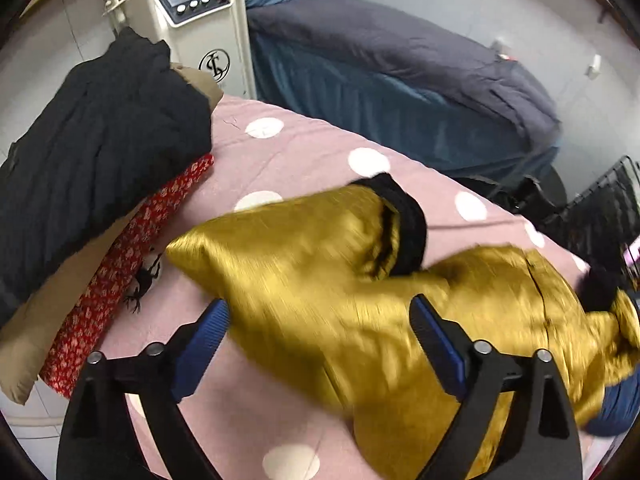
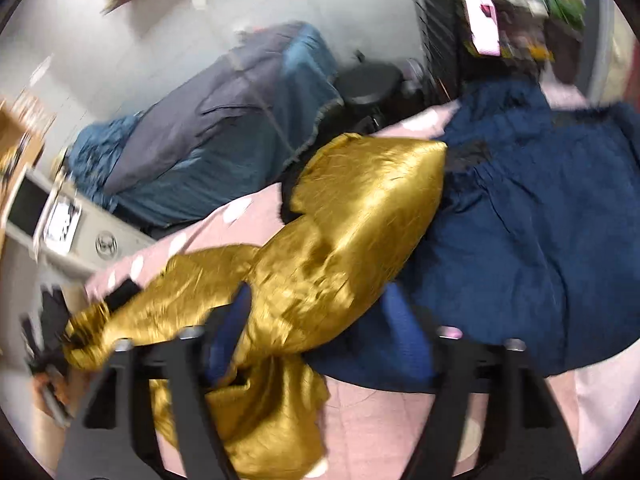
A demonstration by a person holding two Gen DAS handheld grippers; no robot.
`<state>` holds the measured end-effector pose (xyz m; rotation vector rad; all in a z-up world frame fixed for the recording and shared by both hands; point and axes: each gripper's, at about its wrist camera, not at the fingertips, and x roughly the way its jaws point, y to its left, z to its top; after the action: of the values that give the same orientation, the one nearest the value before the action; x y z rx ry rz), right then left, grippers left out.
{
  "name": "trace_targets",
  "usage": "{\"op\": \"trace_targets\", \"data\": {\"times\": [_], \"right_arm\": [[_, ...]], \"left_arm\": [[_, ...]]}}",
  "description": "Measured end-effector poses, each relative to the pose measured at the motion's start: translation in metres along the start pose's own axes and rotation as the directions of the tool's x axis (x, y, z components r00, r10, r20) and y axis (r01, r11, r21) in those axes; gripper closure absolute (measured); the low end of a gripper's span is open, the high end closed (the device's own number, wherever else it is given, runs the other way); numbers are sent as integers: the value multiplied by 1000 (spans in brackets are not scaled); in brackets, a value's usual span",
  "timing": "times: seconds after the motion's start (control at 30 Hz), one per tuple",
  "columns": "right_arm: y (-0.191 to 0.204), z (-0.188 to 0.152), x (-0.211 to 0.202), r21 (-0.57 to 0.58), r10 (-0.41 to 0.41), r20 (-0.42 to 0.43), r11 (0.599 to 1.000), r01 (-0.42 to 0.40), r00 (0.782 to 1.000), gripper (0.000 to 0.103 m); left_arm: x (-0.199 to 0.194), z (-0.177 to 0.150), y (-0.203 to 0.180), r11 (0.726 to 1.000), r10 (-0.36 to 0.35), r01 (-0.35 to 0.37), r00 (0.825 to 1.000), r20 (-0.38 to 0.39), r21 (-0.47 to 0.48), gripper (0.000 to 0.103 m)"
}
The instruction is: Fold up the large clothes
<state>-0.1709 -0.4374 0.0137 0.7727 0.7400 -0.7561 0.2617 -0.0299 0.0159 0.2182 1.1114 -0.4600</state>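
Shiny gold garment lies rumpled, black-cuffed; left gripper and right gripper both spread wide.

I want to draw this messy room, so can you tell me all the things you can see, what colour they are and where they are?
Jacket: one, shiny gold with black cuffs, crumpled across the middle of the bedspread.
Bedspread: one, pink with white dots, under all the clothes.
Dark garment: one, black, piled at the left.
Floral cloth: one, red with small white flowers, beneath the black pile.
Tan cloth: one, beige, under the red one.
Navy garment: one, dark blue, spread right of the jacket.
Machine: one, cream with a small screen and knobs, behind the bedspread.
Couch: one, covered in blue and grey sheets, farther back.
Left gripper: black, blue fingers, open over the jacket.
Right gripper: the same, open.
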Motion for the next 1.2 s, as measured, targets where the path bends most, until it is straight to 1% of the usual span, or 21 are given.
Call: {"op": "trace_targets", "data": {"times": [0.07,0.17,0.27,0.37,0.4,0.43,0.5,0.57,0.63,0.67,0.7,0.73,0.77,0.8,0.83,0.93,1.0,1.03,1.07,1.13,1.2], "right_arm": [[6,-19,-1,-61,36,4,998,-36,999,25],[22,-63,28,-203,77,-156,973,-109,985,24],[49,-102,47,-401,60,-213,905,-143,975,24],[78,-144,77,-704,-64,-172,706,-77,983,24],[88,-163,97,-799,-139,-165,599,-50,976,24],[92,-169,106,-829,-163,-169,558,-50,972,24],[96,-188,138,-859,-222,-235,503,-96,946,24],[97,-195,162,-844,-265,-288,525,-113,920,24],[99,-193,177,-772,-258,-346,625,-118,902,32],[101,-191,178,-747,-248,-355,655,-113,901,57],[104,-186,177,-698,-228,-367,709,-105,902,81],[105,-180,176,-624,-182,-414,770,-133,892,89],[105,-177,174,-559,-131,-467,810,-177,875,94],[107,-174,168,-472,-53,-530,847,-243,846,96],[111,-172,158,-428,3,-557,856,-290,831,96],[126,-164,103,-362,169,-594,817,-449,787,97],[126,-155,66,-260,298,-608,801,-539,736,97],[124,-146,41,-163,409,-605,777,-609,683,97],[123,-143,24,-101,481,-595,750,-654,644,97],[119,-124,-18,46,663,-539,639,-768,520,97],[106,-103,-47,128,779,-450,540,-832,436,97]], "left_arm": [[-8,-26,8,1000,-18,18,1000,-7,15,12],[-5,-70,9,997,-32,36,997,-64,61,12],[14,-125,-4,984,-54,83,982,-181,157,12],[47,-176,-27,960,-60,136,953,-296,245,12],[59,-191,-35,954,-54,146,943,-328,262,12],[73,-205,-47,948,-48,158,929,-366,277,12],[90,-215,-65,953,-77,180,922,-379,244,12],[99,-213,-83,962,-120,197,927,-355,190,12],[105,-205,-100,969,-144,200,936,-321,148,15],[110,-198,-111,975,-135,183,940,-314,127,28],[111,-192,-117,977,-137,180,940,-313,113,37],[110,-185,-123,977,-141,182,940,-311,107,57],[104,-175,-130,975,-146,189,941,-306,116,77],[93,-166,-134,968,-161,208,943,-290,140,84],[82,-160,-136,961,-172,221,947,-272,163,92],[22,-132,-132,940,-182,221,969,-167,259,98],[-17,-110,-124,938,-201,225,973,-116,264,98],[-33,-100,-119,938,-215,232,972,-93,256,98],[-61,-84,-116,938,-236,241,970,-50,248,98],[-99,-66,-108,941,-256,242,966,29,237,98],[-120,-41,-100,945,-283,267,957,62,190,90]]}}
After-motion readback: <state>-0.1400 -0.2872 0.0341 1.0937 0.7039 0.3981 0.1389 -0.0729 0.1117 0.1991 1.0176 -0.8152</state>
